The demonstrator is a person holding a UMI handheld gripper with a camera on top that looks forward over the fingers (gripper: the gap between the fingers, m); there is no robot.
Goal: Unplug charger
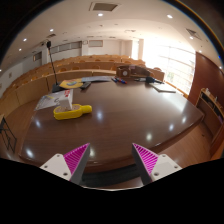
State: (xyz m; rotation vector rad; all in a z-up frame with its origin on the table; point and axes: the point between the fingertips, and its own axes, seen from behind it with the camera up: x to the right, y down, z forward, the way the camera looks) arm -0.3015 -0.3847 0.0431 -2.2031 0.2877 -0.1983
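On the far left I see a white, boxy thing (55, 99) lying on the bench (120, 125), and just right of it, touching or nearly so, a yellow object (72, 111) with a light handle-like part standing up from it — I take this to be the charger or its plug block, though I cannot make out a cord or socket clearly. Further back sit a flat yellow item (72, 84) and, toward the right, a dark brown case (135, 73) and a dark flat slab (163, 89). My hand-held gripper (112, 160) hangs at the near edge of the bench with its fingers spread wide apart, holding nothing; the pink pads (76, 157) face each other across bare wood. I judge this the approach step — nothing grasped yet. Next I would need to swing left and forward, line the fingers up on the yellow piece, and close before pulling.
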